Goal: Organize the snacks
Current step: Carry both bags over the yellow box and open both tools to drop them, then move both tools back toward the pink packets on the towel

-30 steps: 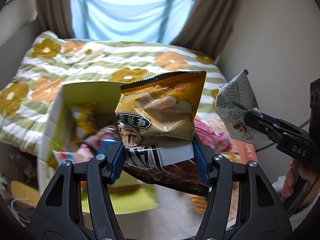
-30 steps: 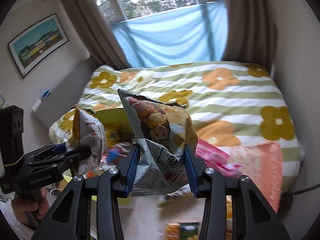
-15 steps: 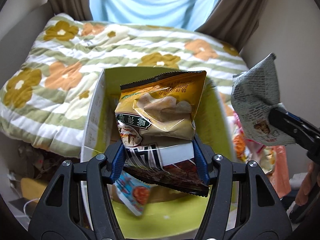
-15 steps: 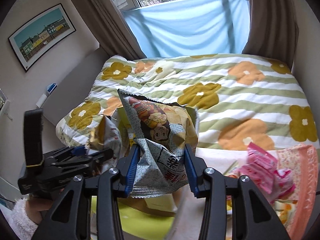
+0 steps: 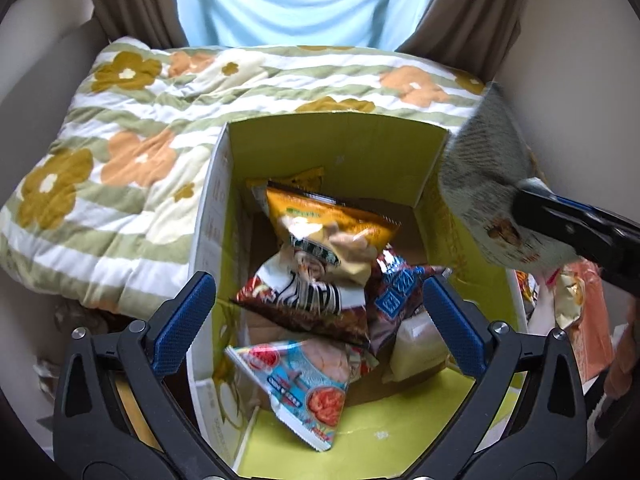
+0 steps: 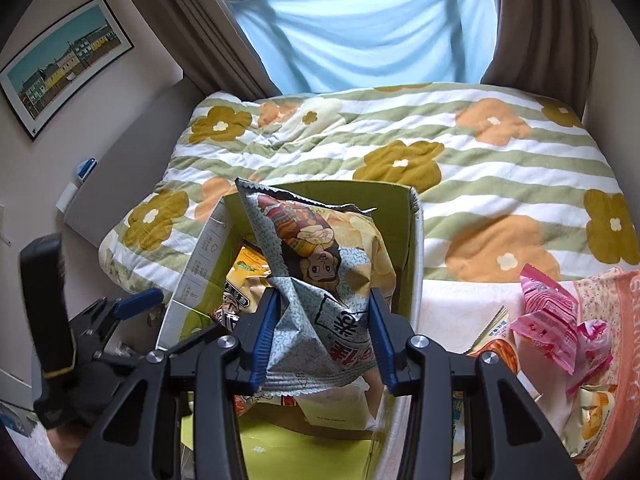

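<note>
My left gripper point(image 5: 320, 284) hovers over an open yellow-green cardboard box point(image 5: 340, 148), and its jaws are opening wide. The orange-yellow snack bag point(image 5: 328, 232) lies loose below them in the box, on top of other packets, and neither blue pad touches it. My right gripper point(image 6: 322, 316) is shut on the lower part of a grey patterned chip bag point(image 6: 316, 248) and holds it upright above the box point(image 6: 400, 216). In the left wrist view this grey bag point(image 5: 484, 172) hangs over the box's right wall.
Inside the box lie a light-blue packet point(image 5: 304, 384) and a dark blue-and-red packet point(image 5: 400, 292). Behind the box is a bed with a flowered striped quilt point(image 6: 480, 168). Pink snack packs point(image 6: 556, 320) and more snacks lie on an orange cloth point(image 6: 612, 320) to the right.
The left jaws have spread apart and the orange-yellow bag has dropped from them into the box. Both grippers moved over the box and lower; the right one keeps its hold on the grey bag.
</note>
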The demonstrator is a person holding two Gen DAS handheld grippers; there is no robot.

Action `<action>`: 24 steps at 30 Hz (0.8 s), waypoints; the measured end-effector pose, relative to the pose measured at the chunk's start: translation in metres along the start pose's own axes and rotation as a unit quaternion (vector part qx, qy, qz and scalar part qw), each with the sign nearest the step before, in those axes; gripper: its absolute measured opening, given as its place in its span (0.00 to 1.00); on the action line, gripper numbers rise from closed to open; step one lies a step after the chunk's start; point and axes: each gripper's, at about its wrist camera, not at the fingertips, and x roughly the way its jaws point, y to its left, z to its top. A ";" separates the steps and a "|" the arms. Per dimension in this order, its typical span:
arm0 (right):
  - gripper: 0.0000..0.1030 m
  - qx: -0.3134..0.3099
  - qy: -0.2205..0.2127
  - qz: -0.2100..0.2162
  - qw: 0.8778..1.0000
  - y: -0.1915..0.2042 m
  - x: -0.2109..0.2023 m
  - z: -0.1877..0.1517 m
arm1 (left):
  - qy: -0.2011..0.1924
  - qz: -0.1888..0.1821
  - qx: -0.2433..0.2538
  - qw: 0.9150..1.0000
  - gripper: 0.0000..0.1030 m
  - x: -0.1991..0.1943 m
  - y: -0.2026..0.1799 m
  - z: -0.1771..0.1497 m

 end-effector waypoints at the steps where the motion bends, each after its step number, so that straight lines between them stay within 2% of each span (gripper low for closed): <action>1: 0.39 0.002 0.001 0.002 1.000 0.001 0.002 0.001 | 0.001 -0.004 -0.003 1.000 1.00 -0.001 0.001 -0.003; 7: 0.39 -0.004 0.007 -0.011 1.000 0.005 0.021 0.012 | 0.009 -0.016 -0.013 1.000 1.00 -0.002 0.003 -0.011; 11: 0.41 0.000 0.007 -0.014 1.000 0.005 0.031 0.018 | 0.001 -0.012 -0.016 1.000 1.00 -0.009 0.005 -0.015; 12: 0.43 0.003 0.004 -0.015 1.000 0.005 0.031 0.018 | 0.000 -0.009 -0.015 1.000 1.00 -0.010 0.004 -0.016; 14: 0.63 0.012 0.003 -0.025 1.000 0.003 0.031 0.018 | 0.000 0.000 -0.011 1.000 1.00 -0.012 0.004 -0.017; 15: 0.82 0.015 0.006 -0.030 0.999 0.003 0.030 0.018 | -0.001 0.007 -0.009 1.000 1.00 -0.013 0.005 -0.018; 16: 0.88 0.015 0.005 -0.032 0.999 0.003 0.028 0.016 | -0.003 0.010 -0.008 1.000 1.00 -0.015 0.006 -0.019; 24: 0.88 0.002 0.003 -0.056 0.998 0.010 0.008 -0.007 | -0.011 0.012 -0.015 1.000 1.00 -0.029 0.005 -0.031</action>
